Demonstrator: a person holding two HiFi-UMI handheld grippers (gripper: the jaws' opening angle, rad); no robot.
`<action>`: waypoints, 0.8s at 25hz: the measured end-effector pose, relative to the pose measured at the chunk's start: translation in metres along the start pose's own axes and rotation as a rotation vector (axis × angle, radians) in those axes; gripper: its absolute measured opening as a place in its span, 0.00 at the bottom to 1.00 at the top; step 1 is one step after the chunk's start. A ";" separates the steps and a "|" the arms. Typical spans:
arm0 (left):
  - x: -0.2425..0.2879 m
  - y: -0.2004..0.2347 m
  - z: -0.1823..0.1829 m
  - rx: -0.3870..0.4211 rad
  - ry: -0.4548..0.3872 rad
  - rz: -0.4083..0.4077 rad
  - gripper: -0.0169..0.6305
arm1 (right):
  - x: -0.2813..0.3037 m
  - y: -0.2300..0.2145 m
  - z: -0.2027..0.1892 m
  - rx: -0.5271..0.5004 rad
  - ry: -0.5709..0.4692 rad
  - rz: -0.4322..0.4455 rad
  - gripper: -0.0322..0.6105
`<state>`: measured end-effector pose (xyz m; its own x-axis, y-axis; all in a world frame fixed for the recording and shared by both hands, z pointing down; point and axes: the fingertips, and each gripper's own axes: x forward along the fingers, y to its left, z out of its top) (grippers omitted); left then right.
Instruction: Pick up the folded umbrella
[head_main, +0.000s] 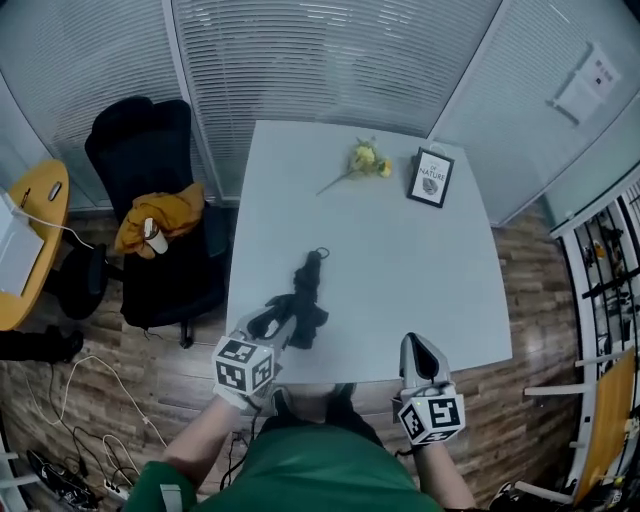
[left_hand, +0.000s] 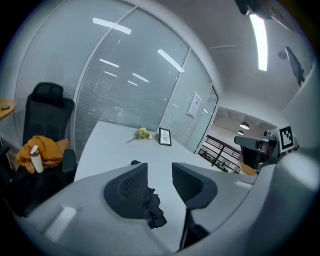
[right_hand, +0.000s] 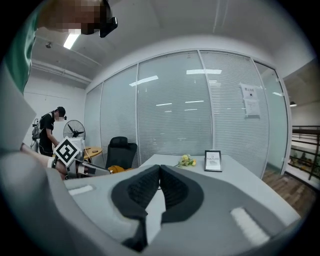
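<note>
Black ribbed pads of the left claw (left_hand: 159, 168) stood apart, released, and a crumpled bit of the black folded umbrella (left_hand: 152, 211) showed low in the gap, close against the left pad, with open space on the other side. We could not see either pad pressing on it. From the head view, this claw sat at the umbrella's near end, just over the near left part of the white rectangular table (head_main: 400, 262). The umbrella lay flat there, running away from us, its small strap loop (head_main: 320, 252) at the far tip.

We held the right claw (right_hand: 159, 167) clenched, its pads meeting at the tips with nothing between them. It hovered by the table's near edge, well apart from the umbrella, its marker cube (head_main: 432, 416) near our green-clad body.

Farther out on the table we saw a yellow artificial flower on a thin stem (head_main: 367, 160) and, just beside it, a small black-framed picture (head_main: 432, 177) standing upright. Left of the table stood a black office chair (head_main: 140, 150) with a mustard-yellow cloth (head_main: 168, 213) heaped on its seat and a small white bottle (left_hand: 35, 159) against the cloth. A round orange wooden side table (head_main: 35, 225) sat farther left. Glass walls with white blinds (head_main: 330, 60) closed the room behind.
</note>
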<state>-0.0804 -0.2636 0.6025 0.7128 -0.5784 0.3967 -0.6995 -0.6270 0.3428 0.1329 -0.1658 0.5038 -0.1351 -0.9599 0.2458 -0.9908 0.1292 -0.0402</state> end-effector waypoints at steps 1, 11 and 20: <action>0.008 -0.001 -0.005 -0.016 0.034 -0.007 0.30 | 0.006 -0.005 0.001 -0.001 -0.003 0.018 0.05; 0.093 0.029 -0.043 -0.018 0.256 0.194 0.38 | 0.048 -0.099 0.024 0.023 -0.057 0.076 0.05; 0.169 0.063 -0.101 -0.244 0.447 0.235 0.50 | 0.051 -0.174 0.004 0.050 -0.004 0.061 0.05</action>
<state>-0.0087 -0.3483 0.7771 0.4826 -0.3771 0.7905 -0.8663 -0.3384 0.3674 0.2988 -0.2384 0.5195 -0.1956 -0.9516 0.2372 -0.9790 0.1755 -0.1032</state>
